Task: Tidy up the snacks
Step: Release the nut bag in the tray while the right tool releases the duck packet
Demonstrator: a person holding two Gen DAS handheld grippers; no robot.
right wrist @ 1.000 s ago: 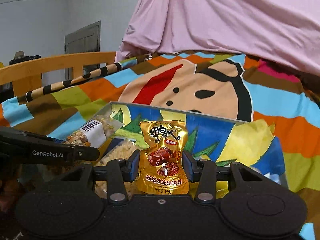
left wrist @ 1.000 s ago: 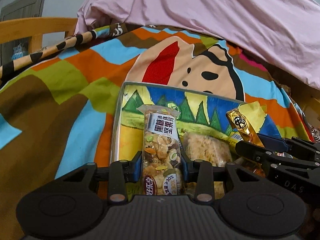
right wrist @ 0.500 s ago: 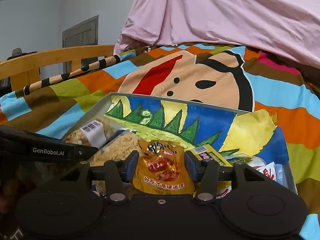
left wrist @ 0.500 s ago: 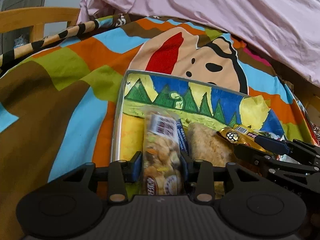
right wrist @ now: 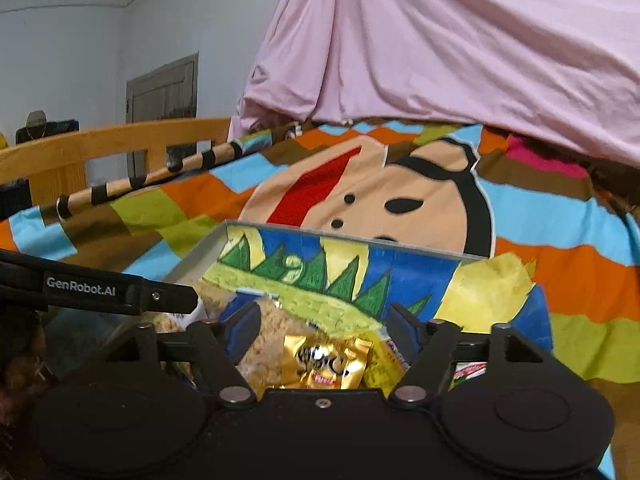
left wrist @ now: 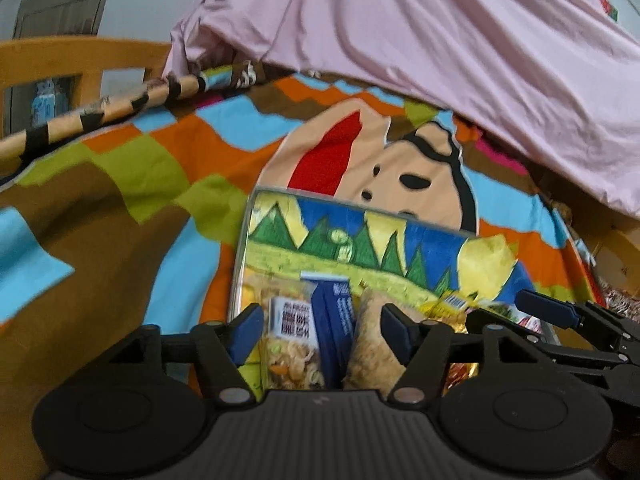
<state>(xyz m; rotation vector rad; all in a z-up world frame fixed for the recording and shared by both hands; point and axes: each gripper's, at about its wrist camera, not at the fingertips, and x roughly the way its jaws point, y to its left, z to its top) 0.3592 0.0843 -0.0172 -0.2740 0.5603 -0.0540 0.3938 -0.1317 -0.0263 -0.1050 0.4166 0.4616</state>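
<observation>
Both claws now stand released, the left claw [left wrist: 320, 330] off the clear nut-mix packet [left wrist: 290, 344], the right claw [right wrist: 322, 330] off the gold foil snack pouch [right wrist: 326, 364], both dropped into the painted cardboard box [left wrist: 340, 236] at lower centre, so two snacks look stowed.

Soft even light, motion-blurred, fisheye-warped.

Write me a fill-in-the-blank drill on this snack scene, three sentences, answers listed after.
1. Both the left gripper and the right gripper have their jaws ____.
2. The gold snack packet lies inside the painted ____, under the right gripper.
3. The sheet draped behind the colourful bedspread is ____ in colour.

Answers: open; box; pink
</observation>
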